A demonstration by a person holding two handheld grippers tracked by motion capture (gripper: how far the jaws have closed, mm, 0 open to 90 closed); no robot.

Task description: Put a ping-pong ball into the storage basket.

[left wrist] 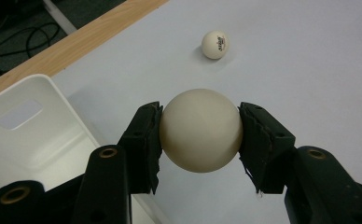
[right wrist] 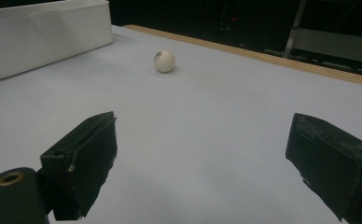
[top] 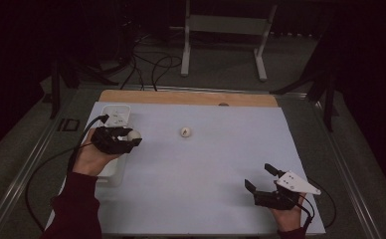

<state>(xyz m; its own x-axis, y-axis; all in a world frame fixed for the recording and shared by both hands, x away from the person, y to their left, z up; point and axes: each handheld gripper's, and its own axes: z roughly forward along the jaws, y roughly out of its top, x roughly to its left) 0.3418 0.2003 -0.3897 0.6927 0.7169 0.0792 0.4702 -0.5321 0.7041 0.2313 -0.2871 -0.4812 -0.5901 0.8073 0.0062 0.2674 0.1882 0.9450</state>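
1. A cream ball (left wrist: pixel 201 130) is clamped between the pads of the left claw (top: pixel 131 138), gripped across its middle so that it cannot roll free.
2. It is held just beside the white bin (top: pixel 117 115), probably for dropping in.
3. A second ball (top: pixel 186 131) is left loose on the tabletop (top: pixel 206 169), well apart.
4. The right claw (top: pixel 260 178) is held wide and empty near the front edge, apparently kept clear.

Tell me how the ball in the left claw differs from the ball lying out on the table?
The held ball is clamped between the left claw pads beside the white bin; the loose ball rests untouched on the white sheet. The loose ball shows dark print; the held ball looks plain. Both are small, round and off-white.
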